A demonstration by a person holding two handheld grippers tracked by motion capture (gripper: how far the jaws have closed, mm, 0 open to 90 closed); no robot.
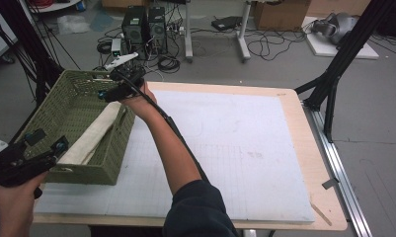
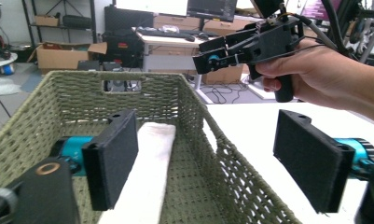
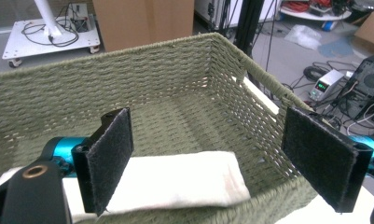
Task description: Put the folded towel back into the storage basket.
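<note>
A green woven basket [image 1: 87, 175] stands on the table's left side with a folded cream towel [image 1: 94, 136] lying inside along its right wall. My left gripper [image 1: 47, 140] hovers at the basket's near left corner, open and holding nothing. My right gripper [image 1: 106, 89] is open above the basket's far right rim, pointing left. In the left gripper view the open left gripper [image 2: 212, 161] straddles the right wall of the basket [image 2: 82, 93], beside the towel [image 2: 149, 163], with the right gripper [image 2: 203, 55] farther off. The right gripper [image 3: 215, 156] looks down on the towel [image 3: 175, 182] inside the basket [image 3: 128, 79].
A white foam board [image 1: 235, 143] covers most of the wooden table [image 1: 329, 207]. On the floor behind are computer towers [image 1: 143, 27] and cables. Black stand legs [image 1: 334, 74] rise at the right.
</note>
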